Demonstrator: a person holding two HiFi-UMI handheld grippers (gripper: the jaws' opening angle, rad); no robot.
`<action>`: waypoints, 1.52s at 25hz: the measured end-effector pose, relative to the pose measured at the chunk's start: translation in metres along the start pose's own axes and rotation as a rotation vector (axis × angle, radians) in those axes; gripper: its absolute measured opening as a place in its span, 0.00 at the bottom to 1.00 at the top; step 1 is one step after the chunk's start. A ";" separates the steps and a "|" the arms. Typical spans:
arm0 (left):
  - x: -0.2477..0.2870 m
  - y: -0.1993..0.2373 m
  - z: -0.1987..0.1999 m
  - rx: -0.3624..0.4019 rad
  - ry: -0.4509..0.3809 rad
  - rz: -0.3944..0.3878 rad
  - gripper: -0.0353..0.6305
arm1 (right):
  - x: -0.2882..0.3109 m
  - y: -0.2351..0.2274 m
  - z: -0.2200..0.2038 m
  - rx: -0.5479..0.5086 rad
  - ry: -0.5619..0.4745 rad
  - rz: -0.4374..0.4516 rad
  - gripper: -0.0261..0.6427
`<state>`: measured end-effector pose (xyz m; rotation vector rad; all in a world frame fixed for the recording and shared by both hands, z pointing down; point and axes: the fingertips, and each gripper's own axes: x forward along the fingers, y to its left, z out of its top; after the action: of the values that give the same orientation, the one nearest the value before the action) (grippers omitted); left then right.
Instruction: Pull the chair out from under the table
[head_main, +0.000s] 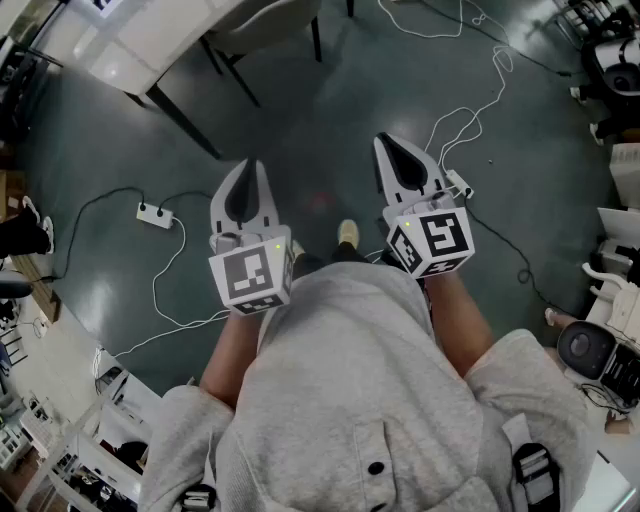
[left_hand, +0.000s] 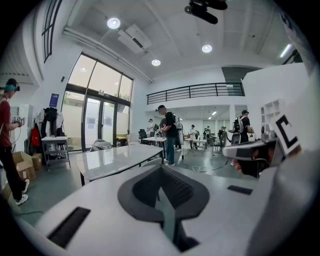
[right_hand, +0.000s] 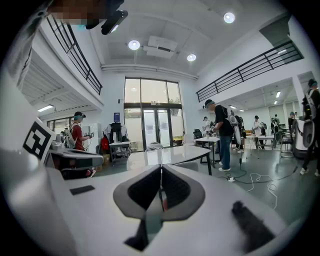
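Observation:
The chair (head_main: 268, 24), pale grey with thin black legs, stands at the top of the head view, tucked against the white table (head_main: 150, 45). Both grippers hang over bare floor well short of it. My left gripper (head_main: 250, 165) is shut with nothing in it, and so is my right gripper (head_main: 386, 142). In the left gripper view the shut jaws (left_hand: 161, 168) point at the table (left_hand: 117, 156), with the chair's back (left_hand: 150, 162) just showing beside it. The right gripper view shows the same table (right_hand: 167, 154) and chair (right_hand: 192, 165) beyond its shut jaws (right_hand: 161, 167).
White cables (head_main: 470, 110) and a power strip (head_main: 155, 213) lie on the dark floor between me and the table. Several people (right_hand: 220, 132) stand at other tables farther back. Boxes and gear line the room's edges (head_main: 610, 350).

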<state>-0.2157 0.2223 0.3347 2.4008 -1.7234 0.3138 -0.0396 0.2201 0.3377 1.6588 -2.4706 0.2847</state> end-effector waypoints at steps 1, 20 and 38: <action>-0.003 0.003 -0.001 0.004 0.003 0.002 0.07 | -0.001 0.005 0.000 -0.007 0.004 0.000 0.08; -0.036 0.074 -0.005 -0.037 0.025 0.037 0.07 | 0.007 0.075 -0.005 -0.043 0.063 -0.072 0.08; -0.032 0.103 -0.005 -0.043 0.025 0.053 0.07 | 0.029 0.094 0.008 -0.018 0.020 -0.013 0.08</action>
<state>-0.3236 0.2199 0.3322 2.3145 -1.7669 0.3095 -0.1381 0.2267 0.3303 1.6557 -2.4399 0.2747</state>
